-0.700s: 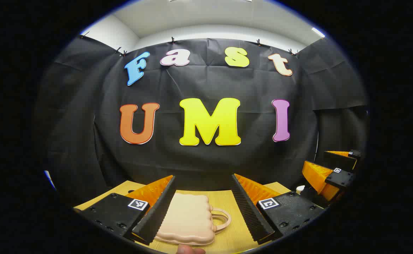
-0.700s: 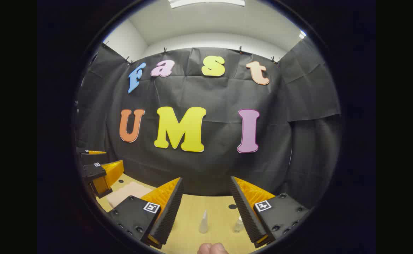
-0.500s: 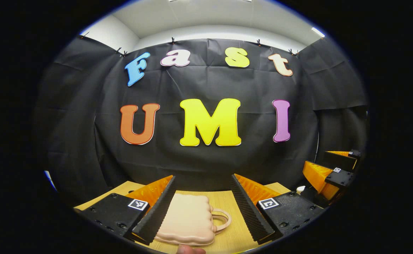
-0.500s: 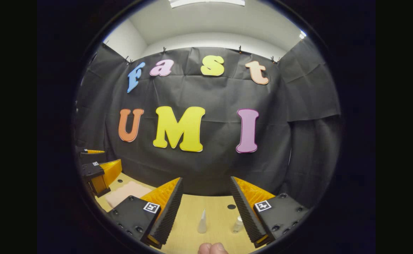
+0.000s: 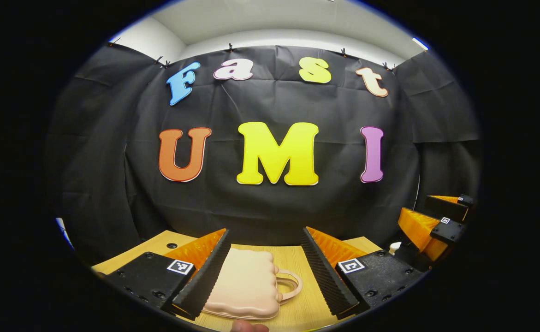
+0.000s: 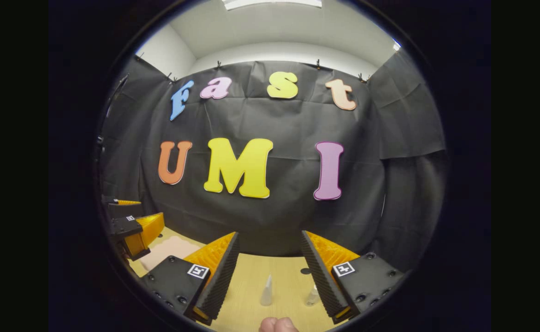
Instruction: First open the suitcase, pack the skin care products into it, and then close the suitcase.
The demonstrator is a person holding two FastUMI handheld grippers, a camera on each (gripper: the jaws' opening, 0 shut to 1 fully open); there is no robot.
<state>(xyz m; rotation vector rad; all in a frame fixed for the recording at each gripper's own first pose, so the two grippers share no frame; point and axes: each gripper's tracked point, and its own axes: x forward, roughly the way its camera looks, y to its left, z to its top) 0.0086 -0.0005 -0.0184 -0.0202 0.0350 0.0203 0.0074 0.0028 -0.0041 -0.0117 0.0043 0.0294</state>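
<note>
A small pale pink suitcase [image 5: 246, 283] with a loop handle lies closed and flat on the wooden table [image 5: 293, 263]. My left gripper [image 5: 264, 272] hovers over it, open, its left finger hiding the case's left edge. In the right gripper view my right gripper [image 6: 270, 272] is open above the table, with a clear cone-topped tube [image 6: 266, 290] standing between its fingers and a small clear bottle [image 6: 312, 295] half hidden by the right finger. The suitcase [image 6: 166, 251] shows there at the left, under the other gripper [image 6: 136, 228]. The white cap of a bottle [image 5: 394, 247] shows beside the right gripper [image 5: 429, 221].
The black cloth wall closes off the back of the table. A small dark hole [image 6: 305, 271] sits in the tabletop behind the bottles, and another hole [image 5: 172, 246] at the far left. A fingertip [image 6: 274, 325] shows at the bottom edge.
Both views have tilted slightly down, so the wall has shifted up a little. The suitcase and the bottles have not moved, and both grippers stay open.
</note>
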